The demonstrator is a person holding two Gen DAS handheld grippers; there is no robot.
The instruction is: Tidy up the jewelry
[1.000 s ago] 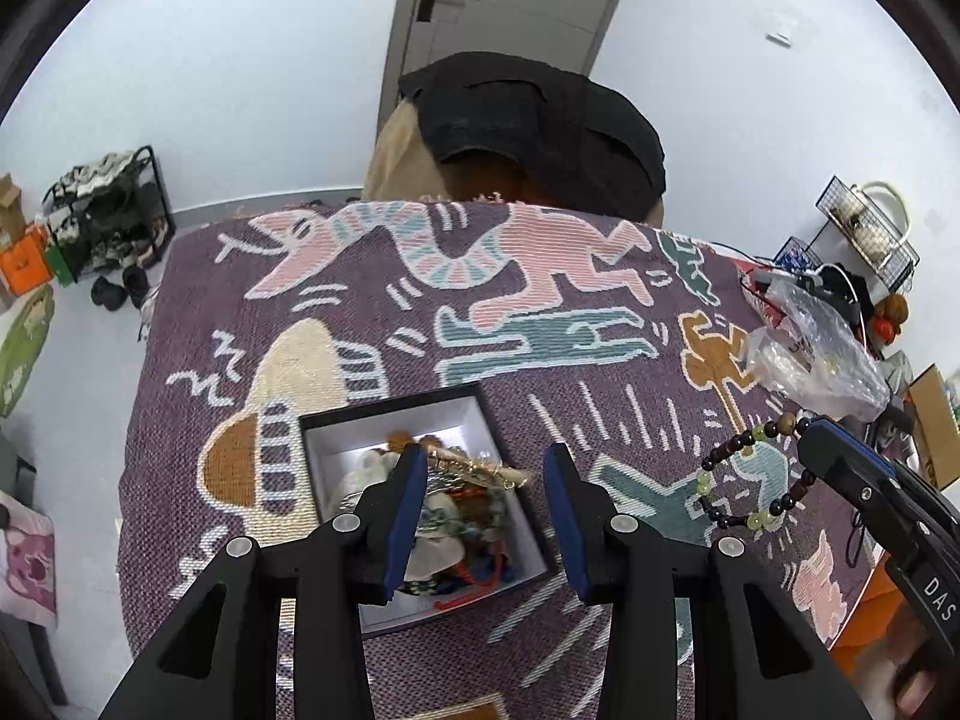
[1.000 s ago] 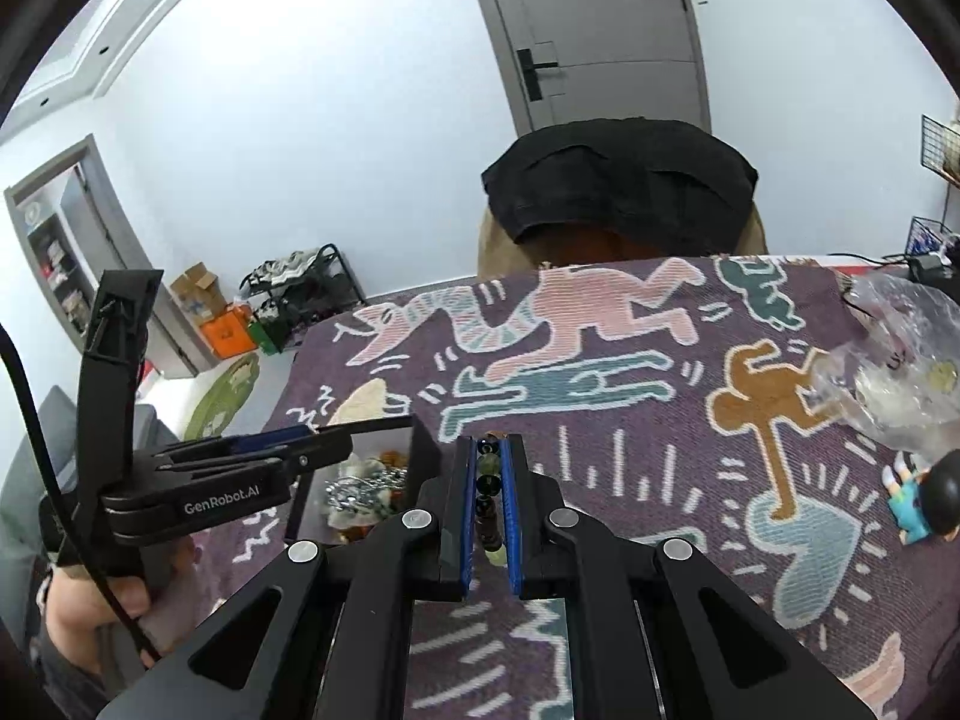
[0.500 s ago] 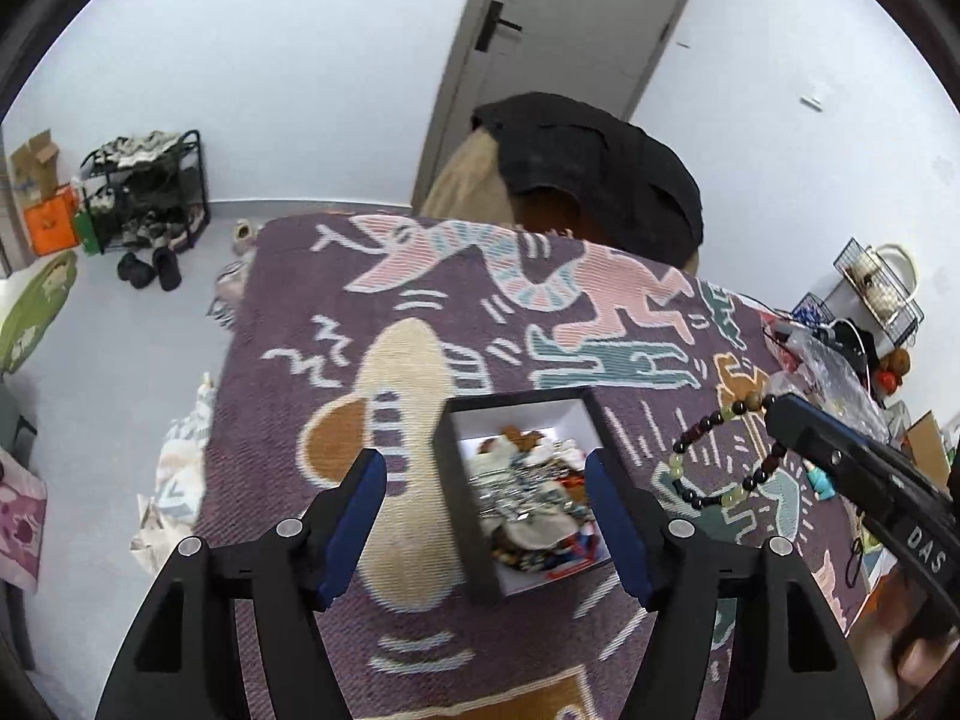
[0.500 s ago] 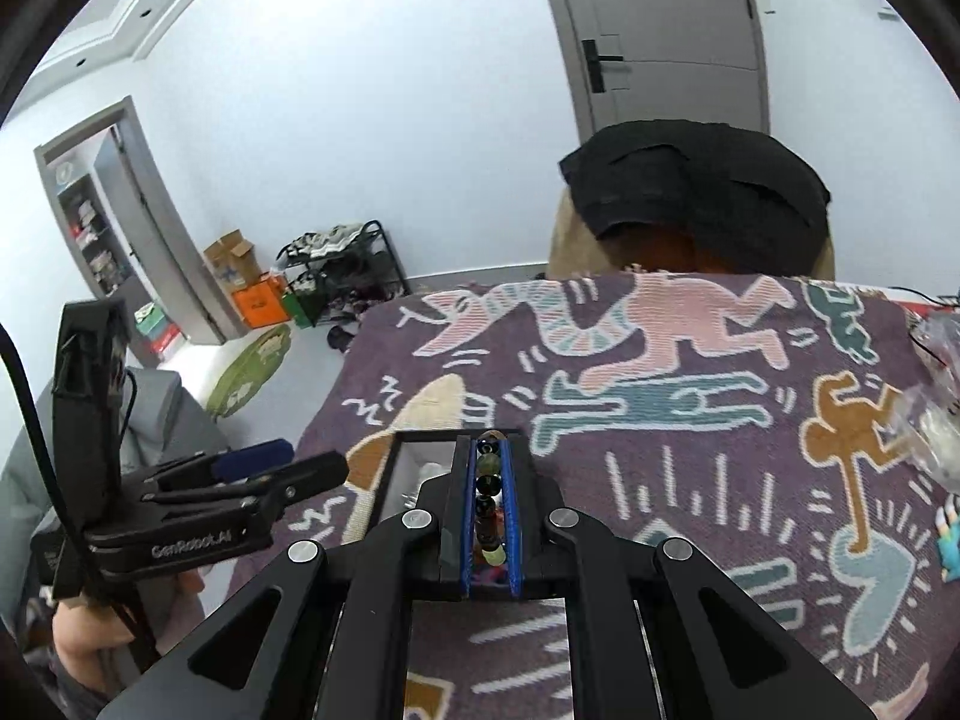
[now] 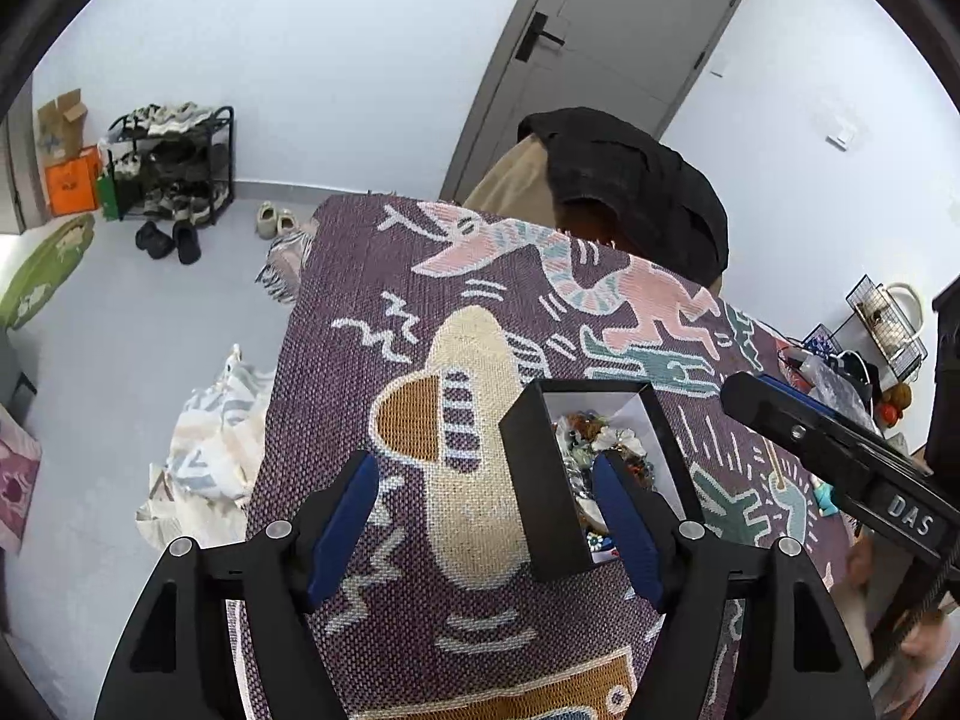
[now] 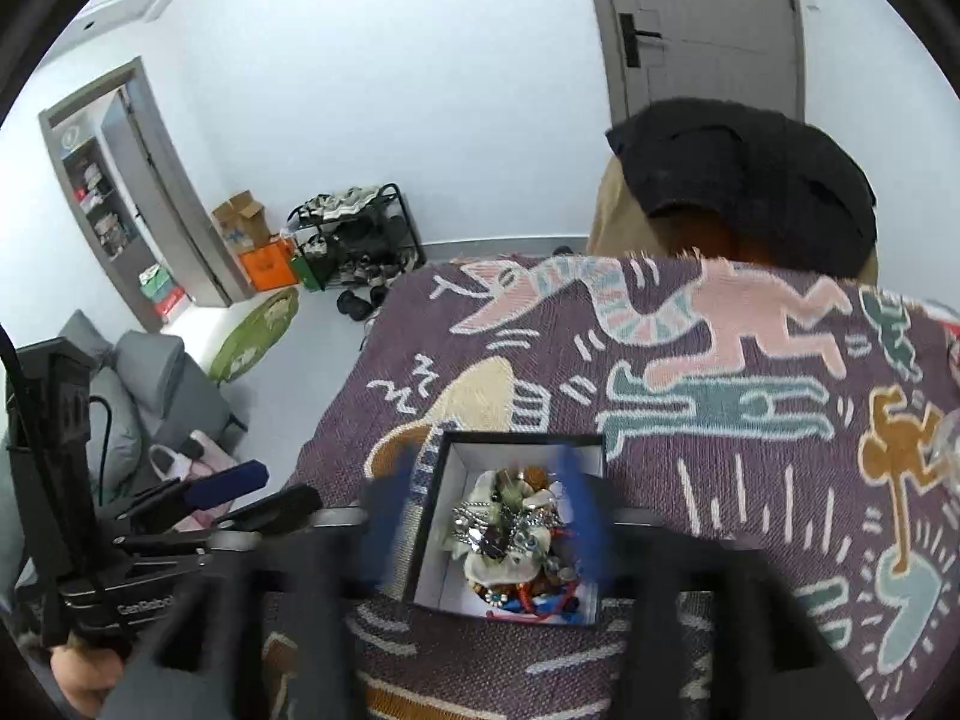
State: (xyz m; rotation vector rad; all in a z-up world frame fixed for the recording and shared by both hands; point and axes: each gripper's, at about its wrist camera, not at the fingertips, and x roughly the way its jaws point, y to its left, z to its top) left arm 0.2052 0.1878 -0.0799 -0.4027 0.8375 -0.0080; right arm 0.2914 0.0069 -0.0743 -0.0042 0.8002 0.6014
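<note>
Left gripper point(image 5: 486, 516): nearest the left wrist camera; fingers spread wide, nothing clamped. The jaws have just been opening. They straddle the left wall of the box, one blue pad point(image 5: 342, 522) over bare cloth, the other over the contents. Judged reason: positioned to steady or take that wall, or to reach inside.

Right gripper point(image 6: 486, 534): motion-blurred in its own view; fingers parted, having just been opening, one on each side of the box. No bracelet shows between them. Judged reason: opened over the box so that a released piece lands inside, not on the cloth.

Jewelry box point(image 6: 432, 516): black outside, white lining, open top, resting on the patterned cloth point(image 5: 420, 276) toward its near edge. Judged reason: within reach of both tools.

Jewelry point(image 6: 510, 528): the task's thing; a mixed heap of beads, metal chain and pale pieces inside the box, crowded against its near wall. Whether a bead bracelet lies among it cannot be told.

Sorting state: judged incomplete; the pieces are collected but tangled.

Chair point(image 6: 744, 180): at the far edge of the cloth, a dark garment draped over its back.

Door point(image 5: 606, 60): grey, shut, on the far wall.
</note>
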